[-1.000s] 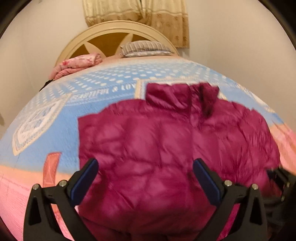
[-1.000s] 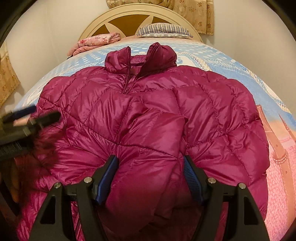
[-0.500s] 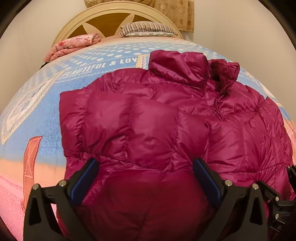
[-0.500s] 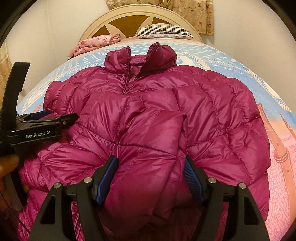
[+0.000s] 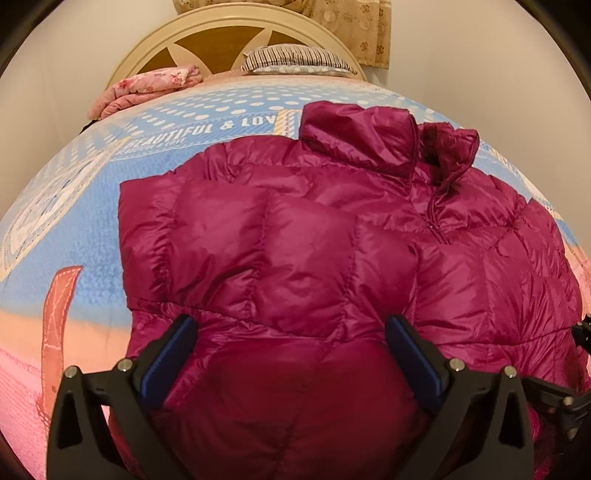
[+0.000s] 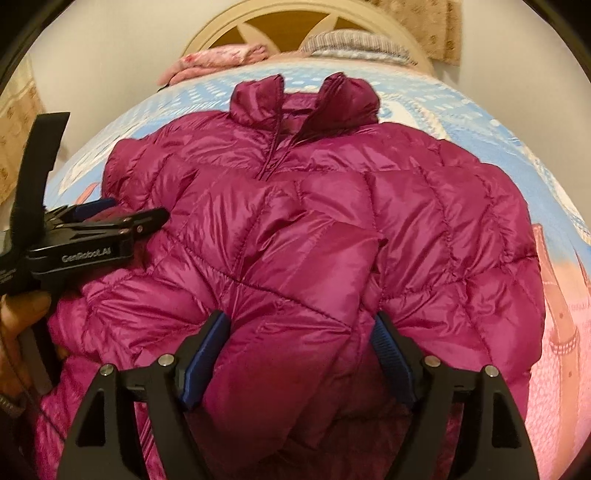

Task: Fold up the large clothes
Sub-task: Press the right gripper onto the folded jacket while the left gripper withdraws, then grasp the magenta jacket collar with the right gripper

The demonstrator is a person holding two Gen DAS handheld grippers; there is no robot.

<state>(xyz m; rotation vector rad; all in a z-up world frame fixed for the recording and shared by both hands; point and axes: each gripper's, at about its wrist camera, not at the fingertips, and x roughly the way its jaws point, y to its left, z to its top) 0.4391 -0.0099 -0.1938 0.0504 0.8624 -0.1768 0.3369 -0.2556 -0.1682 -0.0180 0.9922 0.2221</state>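
Observation:
A magenta quilted puffer jacket (image 5: 295,251) lies front-up on the bed, collar toward the headboard, a sleeve folded across its chest (image 6: 303,258). My left gripper (image 5: 291,354) is open, its fingers spread over the jacket's lower left part. It also shows at the left of the right wrist view (image 6: 110,221). My right gripper (image 6: 299,350) is open, its blue pads (image 6: 203,362) either side of the folded sleeve's end. Whether the pads touch the cloth I cannot tell.
The bed has a blue, white and pink patterned cover (image 5: 74,206). A folded pink blanket (image 5: 147,88) and a striped pillow (image 5: 295,59) lie by the cream headboard (image 5: 229,29). A curtain (image 5: 354,26) hangs behind.
The left gripper has moved in lower over the jacket's left side and steadied. The right wrist view has shifted slightly; the right gripper stays over the folded sleeve.

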